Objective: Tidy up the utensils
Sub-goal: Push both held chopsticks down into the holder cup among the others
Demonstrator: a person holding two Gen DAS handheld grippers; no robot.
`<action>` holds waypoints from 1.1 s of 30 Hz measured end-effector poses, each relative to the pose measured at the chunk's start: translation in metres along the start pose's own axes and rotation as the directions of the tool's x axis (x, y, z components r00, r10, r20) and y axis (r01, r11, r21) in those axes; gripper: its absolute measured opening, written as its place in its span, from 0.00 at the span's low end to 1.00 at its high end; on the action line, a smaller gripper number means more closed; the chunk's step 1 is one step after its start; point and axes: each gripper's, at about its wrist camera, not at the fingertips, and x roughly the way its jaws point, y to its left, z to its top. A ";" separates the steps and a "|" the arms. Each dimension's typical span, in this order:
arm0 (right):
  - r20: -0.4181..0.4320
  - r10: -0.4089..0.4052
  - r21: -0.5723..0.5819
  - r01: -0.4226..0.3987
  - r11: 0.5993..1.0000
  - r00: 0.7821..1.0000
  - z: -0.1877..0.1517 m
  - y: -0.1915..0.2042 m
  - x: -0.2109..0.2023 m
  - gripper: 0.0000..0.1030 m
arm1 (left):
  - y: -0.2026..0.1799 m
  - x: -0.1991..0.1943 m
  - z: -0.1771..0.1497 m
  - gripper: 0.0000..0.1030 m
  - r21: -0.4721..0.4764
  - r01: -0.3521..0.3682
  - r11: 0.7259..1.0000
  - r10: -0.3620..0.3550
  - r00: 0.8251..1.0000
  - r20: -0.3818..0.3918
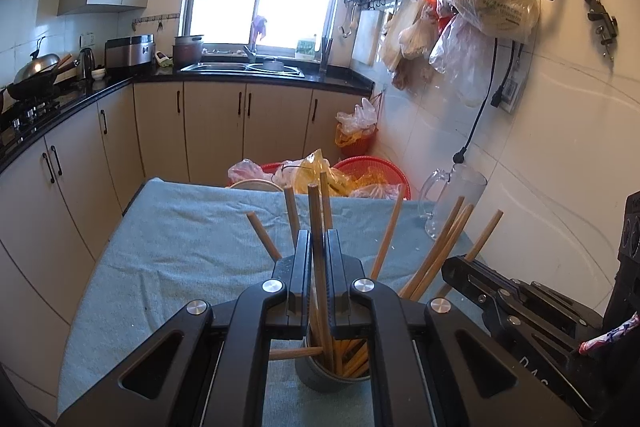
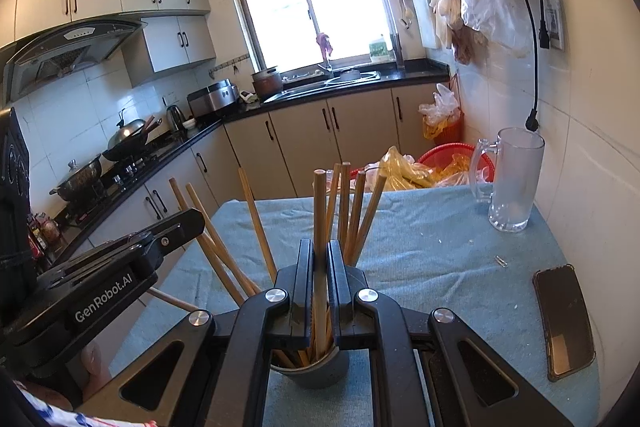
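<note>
A grey cup [image 1: 320, 377] full of wooden chopsticks stands on the blue cloth; it also shows in the right wrist view [image 2: 320, 371]. My left gripper [image 1: 318, 239] is shut on one upright chopstick [image 1: 316, 211] whose lower end is in the cup. My right gripper [image 2: 320, 251] is shut on another upright chopstick [image 2: 319, 203], also standing in the cup. Several other chopsticks [image 1: 436, 247] lean outward from the cup. The right gripper [image 1: 452, 267] shows at right in the left wrist view, and the left gripper [image 2: 192, 219] at left in the right wrist view.
A glass mug [image 2: 514, 179] stands at the table's far right by the tiled wall. A dark phone [image 2: 566, 323] lies on the blue cloth [image 2: 420, 251] at right. Red baskets with plastic bags [image 1: 360, 179] sit beyond the far edge. Cabinets run along the left.
</note>
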 end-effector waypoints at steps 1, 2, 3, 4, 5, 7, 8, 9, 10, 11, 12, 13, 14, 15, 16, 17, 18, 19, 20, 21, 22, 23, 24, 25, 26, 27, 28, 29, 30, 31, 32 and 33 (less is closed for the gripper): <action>-0.003 -0.001 0.001 0.001 1.000 1.000 -0.001 0.000 0.000 0.07 | 0.000 0.001 -0.001 0.06 0.002 0.000 1.000 0.000 1.000 -0.003; -0.004 -0.001 0.002 0.001 1.000 1.000 -0.002 -0.001 0.001 0.07 | 0.000 0.002 -0.002 0.06 0.005 -0.001 1.000 0.001 1.000 -0.006; -0.008 -0.001 0.002 0.001 1.000 1.000 -0.002 -0.001 0.001 0.07 | 0.000 0.003 -0.003 0.06 0.006 -0.001 1.000 0.001 1.000 -0.009; -0.011 -0.001 0.002 0.001 1.000 1.000 -0.003 -0.001 0.002 0.07 | 0.000 0.004 -0.004 0.06 0.007 -0.001 1.000 0.001 1.000 -0.013; -0.013 -0.002 0.002 0.002 1.000 1.000 -0.003 -0.001 0.003 0.07 | 0.000 0.005 -0.006 0.06 0.008 0.000 1.000 0.000 1.000 -0.017; -0.018 -0.002 0.004 0.002 1.000 1.000 -0.005 -0.001 0.005 0.07 | -0.001 0.006 -0.008 0.06 0.011 0.000 1.000 0.001 1.000 -0.021; -0.016 -0.005 0.002 0.005 1.000 1.000 -0.005 -0.001 0.005 0.07 | -0.002 0.006 -0.009 0.06 0.014 -0.003 1.000 0.004 1.000 -0.017; -0.015 -0.005 0.002 0.005 1.000 1.000 -0.005 -0.001 0.005 0.07 | -0.003 0.006 -0.009 0.06 0.020 -0.008 1.000 0.008 1.000 -0.013; -0.017 -0.002 0.005 0.002 1.000 1.000 -0.005 -0.001 0.005 0.07 | -0.004 0.006 -0.010 0.06 0.024 -0.009 1.000 0.010 1.000 -0.012; -0.018 -0.001 0.006 0.002 1.000 1.000 -0.006 -0.002 0.005 0.07 | -0.004 0.006 -0.010 0.06 0.024 -0.009 1.000 0.009 1.000 -0.012; -0.018 -0.002 0.005 0.002 1.000 1.000 -0.006 -0.001 0.005 0.07 | -0.004 0.006 -0.010 0.06 0.023 -0.008 1.000 0.008 1.000 -0.012; -0.017 -0.002 0.004 0.002 1.000 1.000 -0.006 -0.001 0.005 0.07 | -0.004 0.006 -0.010 0.06 0.023 -0.008 1.000 0.008 1.000 -0.013; -0.017 -0.002 0.005 0.002 1.000 1.000 -0.006 -0.001 0.005 0.07 | -0.004 0.006 -0.010 0.06 0.023 -0.009 1.000 0.009 1.000 -0.012; -0.017 -0.002 0.005 0.002 1.000 1.000 -0.006 -0.002 0.005 0.07 | -0.004 0.006 -0.010 0.06 0.023 -0.011 1.000 0.011 1.000 -0.011; -0.018 -0.001 0.006 0.001 1.000 1.000 -0.006 -0.002 0.005 0.07 | -0.004 0.006 -0.010 0.06 0.024 -0.011 1.000 0.011 1.000 -0.011; -0.018 -0.001 0.006 0.001 1.000 1.000 -0.006 -0.002 0.005 0.07 | -0.005 0.006 -0.010 0.06 0.025 -0.012 1.000 0.012 1.000 -0.011; -0.018 -0.002 0.005 0.002 1.000 1.000 -0.006 -0.001 0.005 0.07 | -0.004 0.006 -0.010 0.06 0.025 -0.011 1.000 0.011 1.000 -0.012; -0.018 -0.002 0.005 0.002 1.000 1.000 -0.006 -0.001 0.005 0.07 | -0.005 0.006 -0.010 0.06 0.027 -0.011 1.000 0.012 1.000 -0.012; -0.018 -0.002 0.005 0.002 1.000 1.000 -0.006 -0.001 0.005 0.07 | -0.005 0.006 -0.010 0.06 0.027 -0.012 1.000 0.012 1.000 -0.012; -0.018 -0.003 0.005 0.003 1.000 1.000 -0.006 -0.001 0.005 0.07 | -0.005 0.006 -0.010 0.06 0.026 -0.012 1.000 0.013 1.000 -0.012; -0.018 -0.003 0.006 0.003 1.000 1.000 -0.006 -0.001 0.005 0.07 | -0.005 0.006 -0.010 0.06 0.024 -0.012 1.000 0.012 1.000 -0.013; -0.019 -0.003 0.005 0.003 1.000 1.000 -0.006 -0.001 0.006 0.07 | -0.005 0.006 -0.010 0.06 0.022 -0.012 1.000 0.013 1.000 -0.014; -0.021 -0.003 0.006 0.004 1.000 1.000 -0.006 -0.002 0.006 0.07 | -0.005 0.006 -0.011 0.06 0.021 -0.012 1.000 0.013 1.000 -0.015; -0.021 -0.003 0.007 0.003 1.000 1.000 -0.006 -0.002 0.005 0.07 | -0.005 0.006 -0.011 0.06 0.022 -0.012 1.000 0.013 1.000 -0.015; -0.023 -0.002 0.008 0.003 1.000 1.000 -0.006 -0.003 0.006 0.07 | -0.005 0.006 -0.011 0.06 0.024 -0.013 1.000 0.014 1.000 -0.014; -0.024 -0.002 0.009 0.003 1.000 1.000 -0.006 -0.004 0.007 0.07 | -0.005 0.006 -0.010 0.06 0.024 -0.014 1.000 0.014 1.000 -0.014; -0.026 -0.003 0.009 0.003 1.000 1.000 -0.006 -0.006 0.008 0.07 | -0.005 0.006 -0.011 0.06 0.026 -0.015 1.000 0.015 1.000 -0.014; -0.027 -0.003 0.009 0.003 1.000 1.000 -0.006 -0.006 0.008 0.07 | -0.005 0.006 -0.010 0.06 0.025 -0.015 1.000 0.016 1.000 -0.014; -0.028 -0.004 0.008 0.004 1.000 1.000 -0.006 -0.007 0.008 0.07 | -0.005 0.006 -0.010 0.06 0.025 -0.017 1.000 0.017 1.000 -0.014; -0.027 -0.004 0.008 0.004 1.000 1.000 -0.005 -0.006 0.008 0.07 | -0.005 0.006 -0.011 0.06 0.026 -0.020 0.999 0.020 1.000 -0.013; -0.027 -0.003 0.008 0.003 1.000 1.000 -0.005 -0.006 0.008 0.07 | -0.004 0.006 -0.011 0.06 0.028 -0.023 0.999 0.023 1.000 -0.012; -0.028 -0.002 0.009 0.002 1.000 1.000 -0.005 -0.006 0.008 0.07 | -0.004 0.006 -0.012 0.06 0.028 -0.024 0.999 0.024 1.000 -0.011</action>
